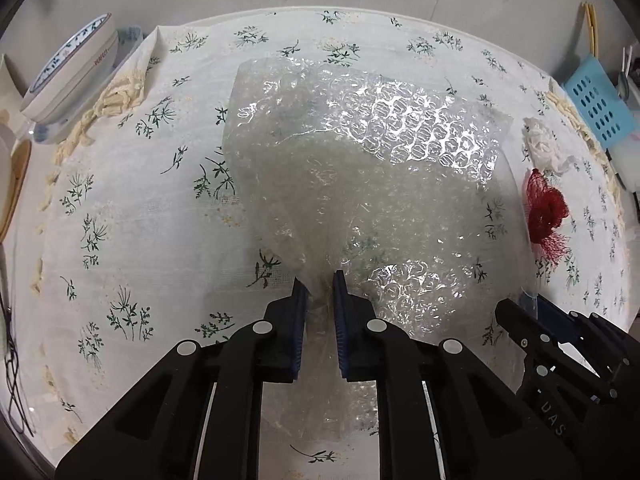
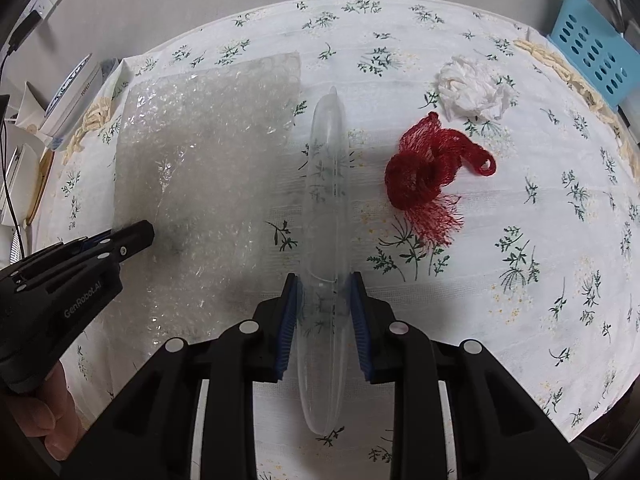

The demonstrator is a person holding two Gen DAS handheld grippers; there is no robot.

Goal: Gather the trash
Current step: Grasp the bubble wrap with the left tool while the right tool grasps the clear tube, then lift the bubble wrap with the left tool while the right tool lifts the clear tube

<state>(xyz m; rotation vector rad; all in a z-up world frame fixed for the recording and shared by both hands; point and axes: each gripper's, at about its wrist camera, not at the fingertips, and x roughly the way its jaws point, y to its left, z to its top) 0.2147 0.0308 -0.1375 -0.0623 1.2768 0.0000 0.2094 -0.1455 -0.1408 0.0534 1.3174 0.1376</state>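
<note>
Two grips: both tongs are clenched on trash at once, so the step in hand looks like lifting each piece clear of the surface (image 2: 520, 320).
Left tongs (image 1: 320, 280): pinched shut on a gathered corner of the bubble wrap (image 1: 360, 152), with film bunched between the blue pads; the rest of the sheet trails away over the flowered cloth.
Right tongs (image 2: 323, 280): closed across a clear plastic strip (image 2: 328, 184), a long curved transparent piece standing on edge between the pads; what exactly it is I cannot tell through the glare.
Still lying loose: red mesh net (image 2: 428, 176) and crumpled white tissue (image 2: 472, 92), both on the surface to the right of the strip and apart from either tongs.
Lift advice: raise the bubble wrap straight up and slowly, since only a corner is caught and the sheet may slip or drag.
Strip advice: keep the squeeze gentle; the thin plastic will probably flex or twist out.
Clearance: hold the two hands apart so the hanging wrap does not sweep the strip or the net.
Destination: no bin shows in either view; the blue perforated basket (image 2: 592, 44) at the far right edge is one guess.
</note>
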